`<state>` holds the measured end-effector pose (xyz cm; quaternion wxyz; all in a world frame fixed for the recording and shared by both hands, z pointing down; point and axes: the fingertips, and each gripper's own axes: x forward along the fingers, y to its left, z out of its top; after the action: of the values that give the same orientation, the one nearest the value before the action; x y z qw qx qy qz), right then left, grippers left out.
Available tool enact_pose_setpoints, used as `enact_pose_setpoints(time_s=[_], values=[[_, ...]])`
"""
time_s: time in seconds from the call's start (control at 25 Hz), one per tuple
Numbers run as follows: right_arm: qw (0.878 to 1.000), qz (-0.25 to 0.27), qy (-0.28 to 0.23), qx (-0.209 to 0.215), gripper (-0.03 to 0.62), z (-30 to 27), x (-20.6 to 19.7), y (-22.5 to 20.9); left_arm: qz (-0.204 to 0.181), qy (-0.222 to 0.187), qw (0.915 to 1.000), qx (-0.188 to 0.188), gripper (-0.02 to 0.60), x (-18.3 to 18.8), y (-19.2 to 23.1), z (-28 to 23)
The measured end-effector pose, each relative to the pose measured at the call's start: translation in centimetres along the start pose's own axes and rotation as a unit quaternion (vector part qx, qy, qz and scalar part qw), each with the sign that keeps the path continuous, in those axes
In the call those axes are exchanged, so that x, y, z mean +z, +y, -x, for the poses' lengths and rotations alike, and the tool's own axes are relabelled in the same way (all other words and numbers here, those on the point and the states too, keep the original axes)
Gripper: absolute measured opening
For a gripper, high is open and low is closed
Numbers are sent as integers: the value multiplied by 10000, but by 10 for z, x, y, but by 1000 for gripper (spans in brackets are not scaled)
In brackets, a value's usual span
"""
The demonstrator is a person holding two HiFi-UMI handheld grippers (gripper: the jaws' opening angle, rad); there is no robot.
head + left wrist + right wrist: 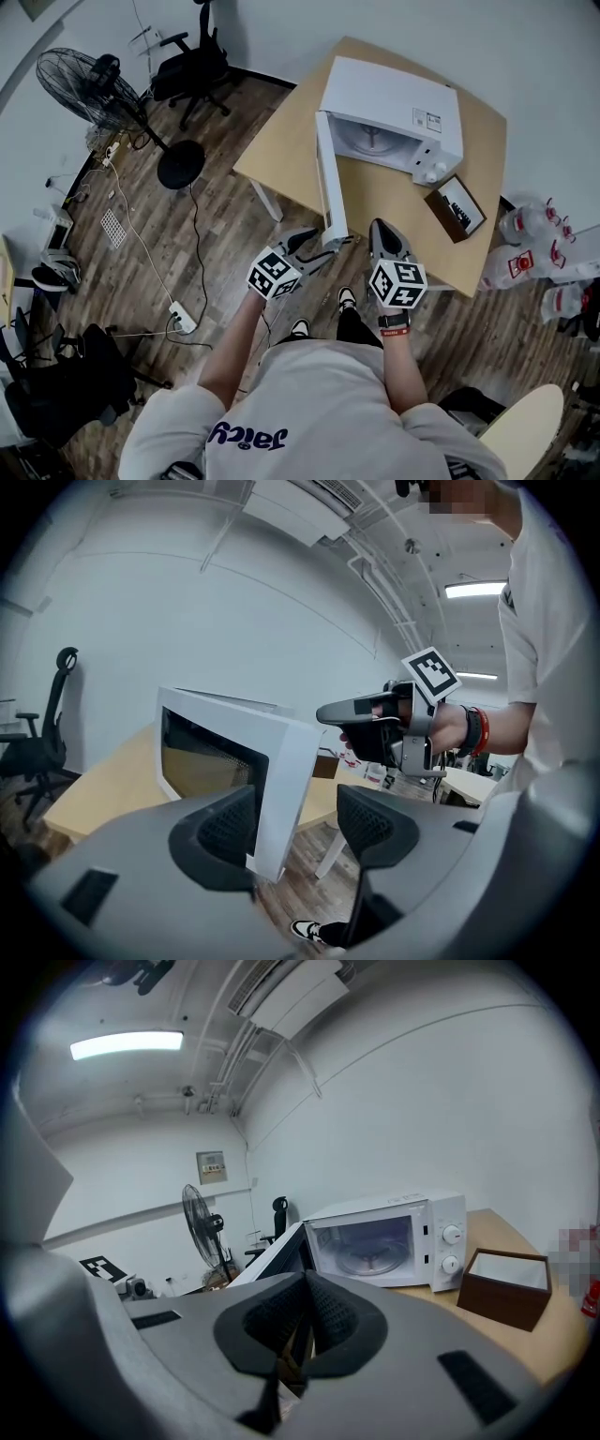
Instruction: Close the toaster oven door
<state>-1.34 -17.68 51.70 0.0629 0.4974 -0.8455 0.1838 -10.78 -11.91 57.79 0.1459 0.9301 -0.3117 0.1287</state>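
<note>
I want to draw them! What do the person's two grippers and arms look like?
The left gripper and right gripper are dark grey, each with two ribbed pads and a cube of black-and-white squares. The shirt is light grey with short sleeves. A red and black band circles the right wrist.

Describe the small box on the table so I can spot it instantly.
Find the light wooden table mid-room. A white oven stands on it, door swung open. Beside the oven's knob end sits the box: dark brown, open-topped, the only dark thing on the table.
</note>
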Motion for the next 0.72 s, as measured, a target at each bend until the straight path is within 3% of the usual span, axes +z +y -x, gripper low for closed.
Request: enact_pose_setpoints(time_s=[0.44, 0.48, 0.56, 0.72], values=[[9998, -101, 114, -111, 1, -1, -13, -14, 93, 121, 9998, -132, 264, -13, 11, -23], [9998, -108, 118, -114, 0, -1, -14, -16, 94, 118, 9998, -114, 257, -13, 12, -24], [9998, -136, 107, -135, 0, -3, -13, -21, 34, 115, 9999, -71, 184, -11, 15, -26], [9997, -156, 54, -201, 0, -5, -9, -28, -173, 189, 9997, -63, 170, -10, 15, -29]])
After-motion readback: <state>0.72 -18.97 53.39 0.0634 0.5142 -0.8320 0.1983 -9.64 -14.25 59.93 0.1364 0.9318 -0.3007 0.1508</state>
